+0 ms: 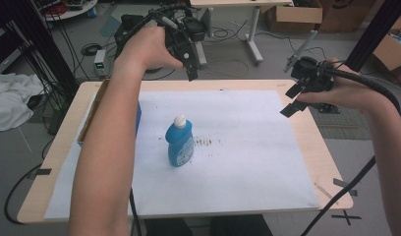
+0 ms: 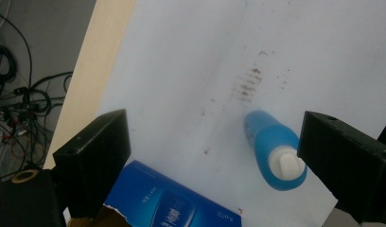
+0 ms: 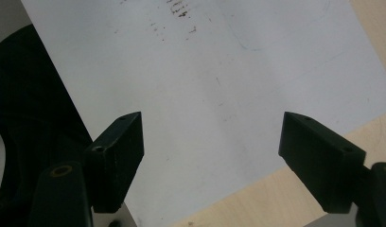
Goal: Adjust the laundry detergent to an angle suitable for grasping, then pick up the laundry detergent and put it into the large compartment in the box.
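A blue bottle with a white cap (image 1: 180, 140) stands upright on the white sheet (image 1: 247, 157), left of centre. From above it appears as the bottle (image 2: 276, 156) near one jaw in the left gripper view. A blue box (image 2: 170, 201) lies below it there, and the box (image 1: 138, 117) peeks out behind the left forearm. My left gripper (image 1: 191, 66) hangs high over the table's far edge, open and empty (image 2: 214, 156). My right gripper (image 1: 293, 101) is raised over the sheet's right side, open, nothing between its jaws (image 3: 210, 156).
Brown smudges (image 1: 206, 142) mark the sheet just right of the bottle. A cardboard box edge (image 1: 93, 110) lies at the table's left. The wooden table (image 1: 331, 167) shows bare strips on its right and far sides. Cables and boxes sit on the floor beyond.
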The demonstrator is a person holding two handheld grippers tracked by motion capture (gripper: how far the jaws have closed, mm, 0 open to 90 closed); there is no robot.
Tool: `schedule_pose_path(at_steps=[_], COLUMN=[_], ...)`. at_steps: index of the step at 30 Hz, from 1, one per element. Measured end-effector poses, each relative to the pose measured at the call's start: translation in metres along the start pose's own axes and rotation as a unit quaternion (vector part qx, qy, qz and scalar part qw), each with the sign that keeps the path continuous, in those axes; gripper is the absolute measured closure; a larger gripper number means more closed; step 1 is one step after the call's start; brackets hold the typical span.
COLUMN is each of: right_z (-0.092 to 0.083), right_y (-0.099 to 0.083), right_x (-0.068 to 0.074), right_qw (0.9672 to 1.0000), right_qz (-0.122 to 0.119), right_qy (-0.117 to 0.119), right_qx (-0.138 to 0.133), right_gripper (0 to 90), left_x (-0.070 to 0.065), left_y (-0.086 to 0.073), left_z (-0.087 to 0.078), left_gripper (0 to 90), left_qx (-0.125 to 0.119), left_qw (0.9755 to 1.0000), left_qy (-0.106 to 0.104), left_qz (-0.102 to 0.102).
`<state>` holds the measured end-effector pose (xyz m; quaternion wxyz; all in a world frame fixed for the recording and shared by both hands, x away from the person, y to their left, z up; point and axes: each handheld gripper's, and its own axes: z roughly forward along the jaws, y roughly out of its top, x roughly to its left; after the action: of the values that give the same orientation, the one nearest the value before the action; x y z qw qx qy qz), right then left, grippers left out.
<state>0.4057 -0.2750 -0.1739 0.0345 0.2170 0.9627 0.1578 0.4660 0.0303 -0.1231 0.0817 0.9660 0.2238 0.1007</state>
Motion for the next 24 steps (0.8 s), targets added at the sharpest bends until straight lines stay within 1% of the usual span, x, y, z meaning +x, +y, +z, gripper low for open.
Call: schedule_pose_path(at_steps=[2,4,5,8,11,17,18,21,24], right_z=[0.001,0.001,0.001,0.000,0.000,0.002,0.002,0.003,0.003], right_y=[0.000,0.000,-0.001,-0.001,-0.002,-0.003,-0.004,-0.004,-0.007], right_x=[0.000,0.000,0.000,0.000,-0.001,-0.003,-0.003,-0.003,-0.003], right_qw=[1.0000,1.0000,1.0000,1.0000,1.0000,1.0000,1.0000,1.0000,1.0000], right_qz=[0.000,0.000,-0.001,-0.002,0.002,0.006,0.006,0.005,0.004], right_qy=[-0.001,-0.001,0.000,0.000,-0.001,-0.004,-0.003,-0.004,-0.007], right_qx=[0.004,0.001,-0.002,0.001,0.000,0.004,0.003,0.002,0.000], right_gripper=[22.9,22.6,22.5,22.5,22.3,22.7,22.8,22.9,22.9], left_x=[0.000,-0.001,-0.003,-0.003,-0.004,-0.005,-0.009,-0.011,-0.016], left_y=[0.000,-0.001,-0.001,0.000,-0.001,-0.001,-0.002,-0.003,-0.006], left_z=[0.000,-0.001,-0.002,-0.003,-0.005,-0.003,-0.002,-0.002,-0.004], left_gripper=[11.1,11.1,11.1,10.9,10.9,10.9,11.0,11.7,12.2], left_qx=[0.002,0.002,0.000,-0.003,-0.008,0.002,0.010,0.014,0.016], left_qw=[1.0000,1.0000,1.0000,1.0000,1.0000,1.0000,0.9999,0.9999,0.9998], left_qy=[0.002,0.002,0.002,0.000,0.000,0.003,0.007,0.003,0.004], left_qz=[0.001,0.000,0.002,0.003,0.003,0.001,-0.003,-0.006,-0.006])
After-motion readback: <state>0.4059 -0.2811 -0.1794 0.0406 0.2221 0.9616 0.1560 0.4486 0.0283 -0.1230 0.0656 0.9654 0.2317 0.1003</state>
